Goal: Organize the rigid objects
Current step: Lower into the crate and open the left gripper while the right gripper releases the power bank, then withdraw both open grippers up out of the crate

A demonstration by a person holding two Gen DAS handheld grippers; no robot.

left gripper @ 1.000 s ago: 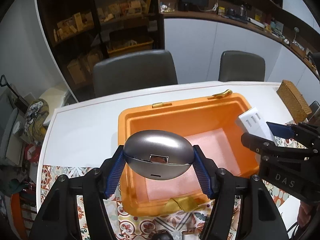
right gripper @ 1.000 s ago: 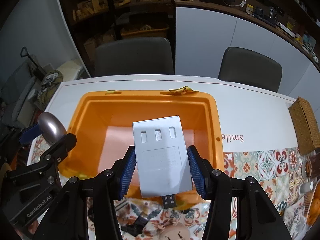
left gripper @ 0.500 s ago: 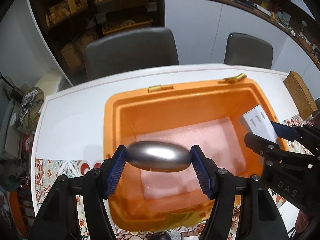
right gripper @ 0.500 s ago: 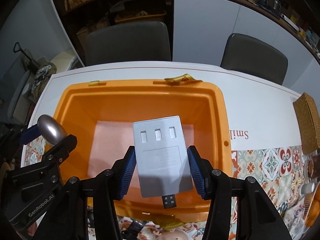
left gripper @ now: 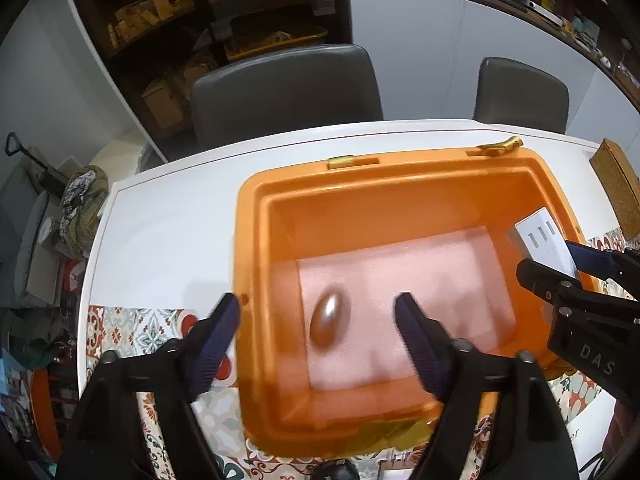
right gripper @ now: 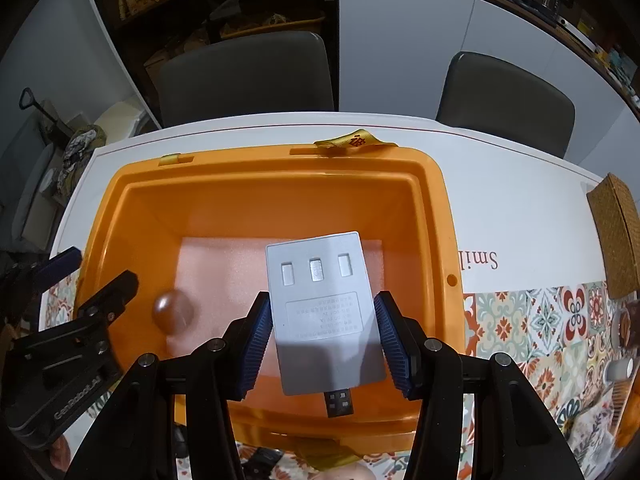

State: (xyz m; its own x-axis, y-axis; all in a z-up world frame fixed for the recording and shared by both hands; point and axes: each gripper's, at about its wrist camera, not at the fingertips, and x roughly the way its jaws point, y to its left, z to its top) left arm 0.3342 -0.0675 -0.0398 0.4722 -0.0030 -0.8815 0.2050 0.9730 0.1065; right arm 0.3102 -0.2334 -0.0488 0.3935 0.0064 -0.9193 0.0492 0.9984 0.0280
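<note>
left gripper [left gripper: 318, 316]: fingers spread, holding nothing | right gripper [right gripper: 322, 340]: fingers clamped

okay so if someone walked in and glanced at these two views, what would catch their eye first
The big orange bin fills the middle of the white table, open-topped with a pale pink foam pad on its floor. A shiny silver egg-shaped object sits blurred on that pad, below the wide-open left gripper. Over the bin's near side, the right gripper is shut on a flat grey USB hub, its plug pointing back toward the camera.
</note>
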